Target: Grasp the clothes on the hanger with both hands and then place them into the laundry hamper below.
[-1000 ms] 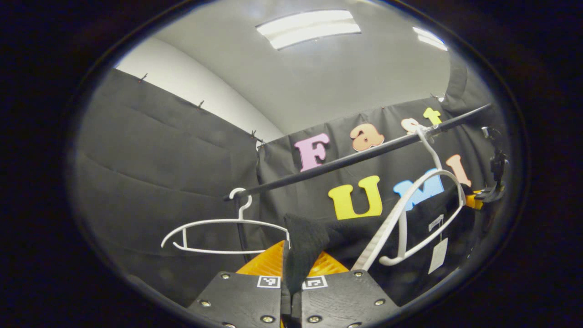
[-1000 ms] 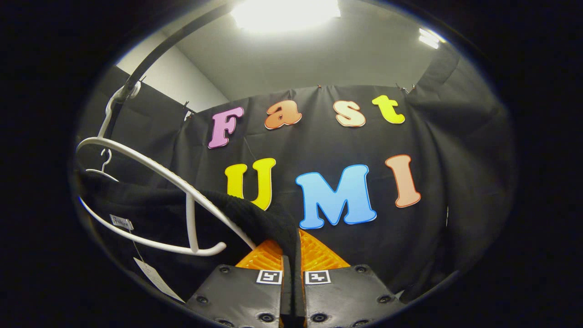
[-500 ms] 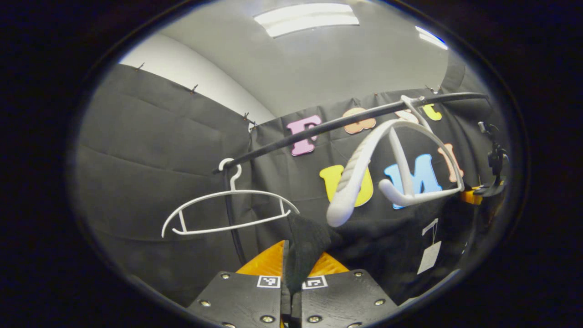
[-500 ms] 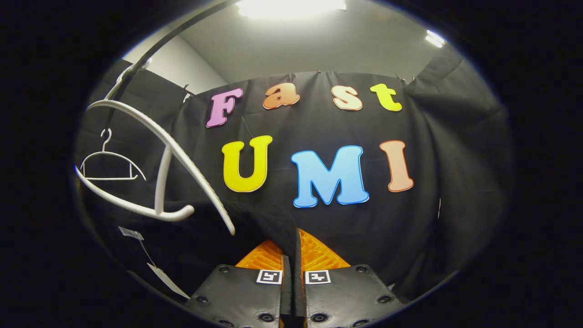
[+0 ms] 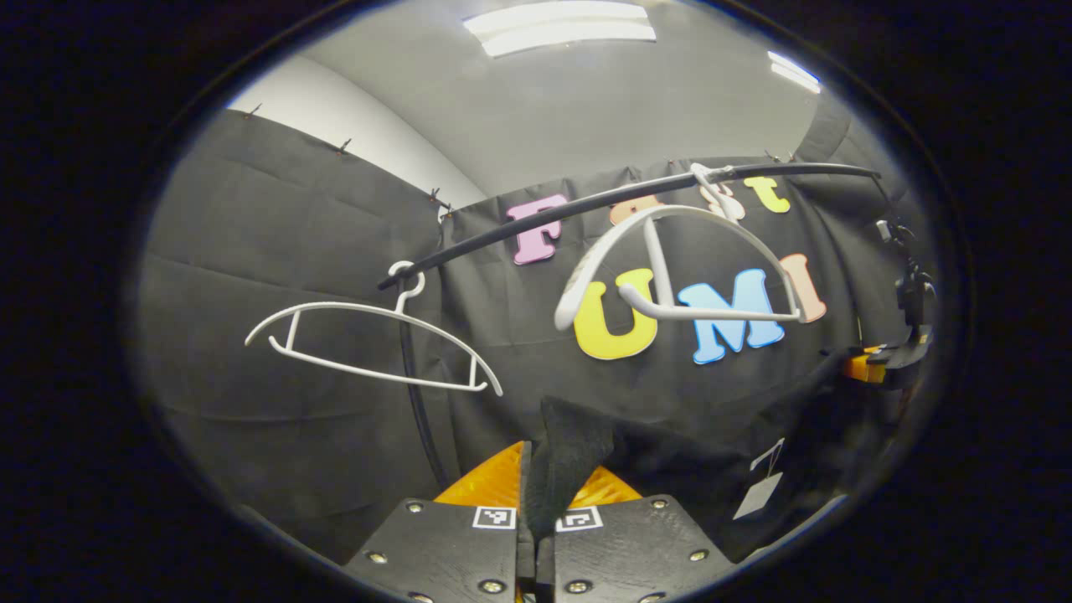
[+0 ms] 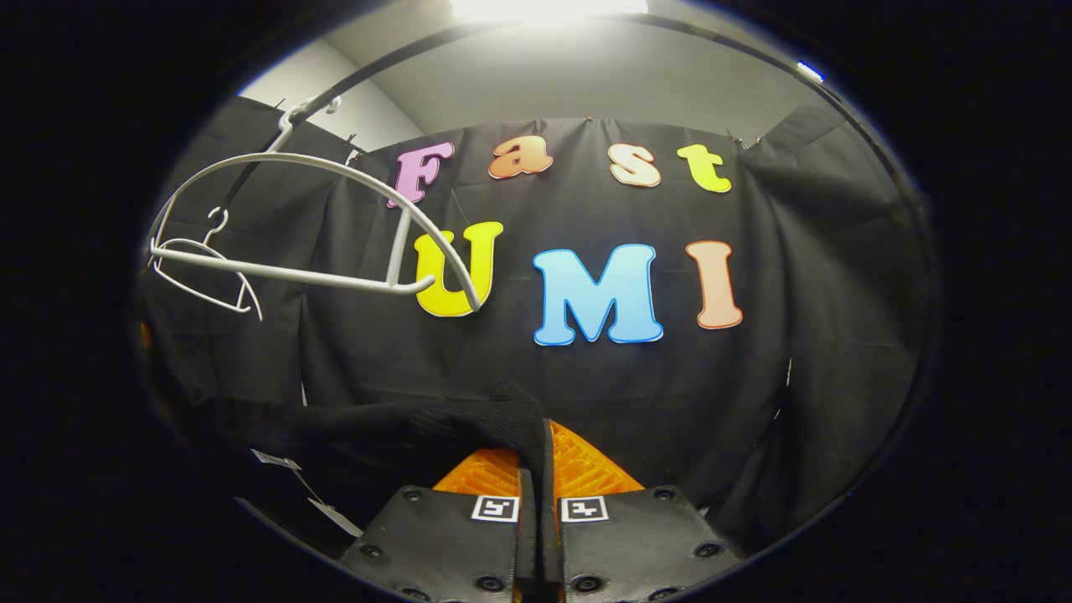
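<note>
1. The black garment [image 5: 670, 452] hangs below the white hanger [image 5: 678, 268], apart from it.
2. The left gripper [image 5: 536, 511] pinches one end of it between both fingers.
3. The right gripper [image 6: 536, 502] clamps the other end.
4. Its paper tag [image 5: 758, 494] dangles, probably from the collar.

Black rail [image 5: 586, 205] carries two bare white hangers [image 5: 368, 339], [image 5: 678, 260].

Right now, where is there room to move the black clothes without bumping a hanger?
Free: below the two white plastic hangers, where the black knitted garment hangs pinched between both grippers. Crowded: up along the black rail, where both hangers hook.
</note>
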Demonstrator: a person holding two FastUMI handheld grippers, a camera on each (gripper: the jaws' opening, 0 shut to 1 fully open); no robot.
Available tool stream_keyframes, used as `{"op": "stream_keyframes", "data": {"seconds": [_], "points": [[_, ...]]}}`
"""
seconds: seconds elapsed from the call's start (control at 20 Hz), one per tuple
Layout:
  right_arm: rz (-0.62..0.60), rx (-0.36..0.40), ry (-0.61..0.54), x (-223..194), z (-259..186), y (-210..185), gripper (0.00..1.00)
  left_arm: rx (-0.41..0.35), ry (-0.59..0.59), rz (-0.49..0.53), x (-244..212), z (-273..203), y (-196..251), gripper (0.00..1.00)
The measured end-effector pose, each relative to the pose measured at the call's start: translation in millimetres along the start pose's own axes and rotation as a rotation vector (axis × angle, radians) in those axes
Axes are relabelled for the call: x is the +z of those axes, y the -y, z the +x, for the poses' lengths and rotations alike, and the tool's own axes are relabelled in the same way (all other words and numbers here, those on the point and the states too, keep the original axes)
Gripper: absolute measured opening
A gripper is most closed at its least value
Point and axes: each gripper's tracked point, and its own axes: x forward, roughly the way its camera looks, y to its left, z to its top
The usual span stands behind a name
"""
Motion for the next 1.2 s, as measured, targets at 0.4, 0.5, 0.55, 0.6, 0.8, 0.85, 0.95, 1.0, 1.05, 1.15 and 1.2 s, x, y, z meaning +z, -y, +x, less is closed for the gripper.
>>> {"op": "stream_keyframes", "data": {"seconds": [0.4, 0.5, 0.55, 0.6, 0.8, 0.85, 0.95, 1.0, 1.05, 1.15, 1.2], "points": [[-0.029, 0.052, -0.036, -20, -70, -35, 0.01, -0.126, -0.032, -0.046, -21, -29, 45, 0.02], [-0.033, 0.07, -0.042, -26, -87, -48, 0.04, -0.157, -0.038, -0.059, -18, -43, 58, 0.02], [-0.038, 0.079, -0.046, -30, -98, -54, 0.04, -0.17, -0.042, -0.062, -19, -50, 63, 0.02], [-0.041, 0.089, -0.051, -34, -105, -61, 0.01, -0.185, -0.046, -0.065, -21, -58, 68, 0.02], [-0.034, 0.119, -0.079, -49, -124, -81, 0.01, -0.244, -0.05, -0.084, -25, -67, 94, 0.02], [-0.031, 0.127, -0.086, -54, -127, -86, 0.01, -0.256, -0.051, -0.09, -27, -68, 101, 0.02], [-0.019, 0.141, -0.101, -66, -133, -95, 0.01, -0.277, -0.059, -0.104, -36, -68, 115, 0.02], [-0.013, 0.149, -0.11, -72, -136, -99, 0.01, -0.287, -0.068, -0.11, -43, -70, 120, 0.02], [-0.009, 0.156, -0.12, -80, -140, -104, 0.01, -0.298, -0.078, -0.116, -49, -71, 127, 0.02], [0.004, 0.169, -0.146, -100, -151, -113, 0.04, -0.317, -0.108, -0.126, -63, -81, 139, 0.03], [0.012, 0.173, -0.16, -110, -154, -116, 0.01, -0.322, -0.121, -0.129, -73, -85, 145, 0.03]]}}
